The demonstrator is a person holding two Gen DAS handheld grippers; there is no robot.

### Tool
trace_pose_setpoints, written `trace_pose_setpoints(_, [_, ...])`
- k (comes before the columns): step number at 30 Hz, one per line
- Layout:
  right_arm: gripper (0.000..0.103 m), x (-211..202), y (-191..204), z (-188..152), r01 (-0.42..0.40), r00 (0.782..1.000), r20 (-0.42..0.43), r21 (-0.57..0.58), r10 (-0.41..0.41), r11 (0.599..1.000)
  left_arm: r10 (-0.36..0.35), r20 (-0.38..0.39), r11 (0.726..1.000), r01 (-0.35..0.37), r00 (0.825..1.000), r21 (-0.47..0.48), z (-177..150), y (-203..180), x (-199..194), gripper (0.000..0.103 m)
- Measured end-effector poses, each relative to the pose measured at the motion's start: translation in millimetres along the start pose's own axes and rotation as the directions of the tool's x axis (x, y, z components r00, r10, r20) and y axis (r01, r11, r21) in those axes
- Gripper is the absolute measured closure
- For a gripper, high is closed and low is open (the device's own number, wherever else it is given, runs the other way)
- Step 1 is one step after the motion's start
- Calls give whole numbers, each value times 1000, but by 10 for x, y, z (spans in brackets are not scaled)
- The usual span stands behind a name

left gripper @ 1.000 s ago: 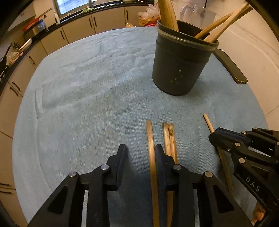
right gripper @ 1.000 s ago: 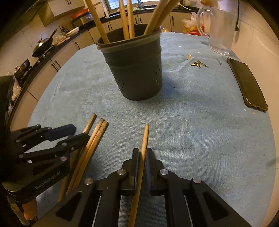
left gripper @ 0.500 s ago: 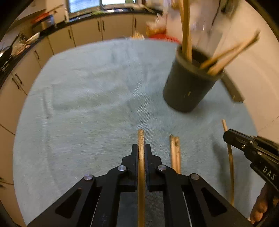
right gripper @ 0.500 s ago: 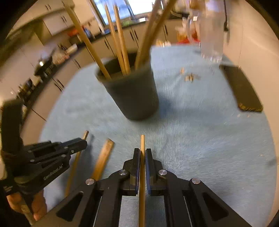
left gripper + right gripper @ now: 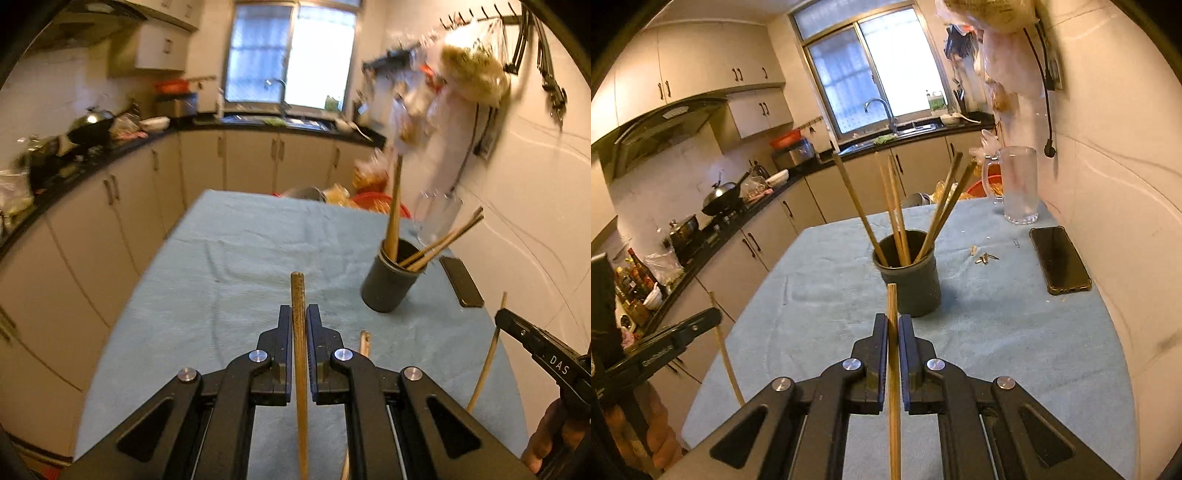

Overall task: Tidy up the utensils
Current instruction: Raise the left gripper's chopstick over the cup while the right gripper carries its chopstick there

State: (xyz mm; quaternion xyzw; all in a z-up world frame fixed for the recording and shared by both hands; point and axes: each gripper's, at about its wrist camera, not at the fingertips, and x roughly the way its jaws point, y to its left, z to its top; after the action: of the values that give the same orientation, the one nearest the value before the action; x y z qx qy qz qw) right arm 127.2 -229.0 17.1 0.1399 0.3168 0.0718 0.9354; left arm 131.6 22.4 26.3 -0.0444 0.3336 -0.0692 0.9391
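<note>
We hold the left gripper pinched on a wooden chopstick, its tip sticking out past the fingertips above the blue cloth-covered table. Our right gripper is likewise pressed onto a second chopstick, raised over the cloth. The dark utensil holder stands on the table just beyond the right gripper, to the far right of the left one, with several chopsticks leaning in it. More chopsticks lie on the cloth near us. A phone and glass jug sit far right.
</note>
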Motion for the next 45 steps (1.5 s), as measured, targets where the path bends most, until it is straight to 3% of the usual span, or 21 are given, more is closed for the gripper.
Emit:
trace_pose_setpoints(9, [96,-371,12,-40,-21,998,61,-5,21,1000,-13,23,1000,13,1000,-16,-65,104,-340,95])
trace_pose_setpoints(21, [96,-542,81,-70,-38,995,87,-19,39,999,-55,45,998,57,997,-39,-96,50,-591,96])
trace_pose_setpoints(33, [96,-614,85,33,-40,993,113,-29,43,999,-82,82,996,83,993,-15,53,-44,-681,96])
trace_pose_setpoints(45, [96,-678,53,309,-28,986,164,-41,34,999,-104,146,994,99,984,40,413,-217,-648,96])
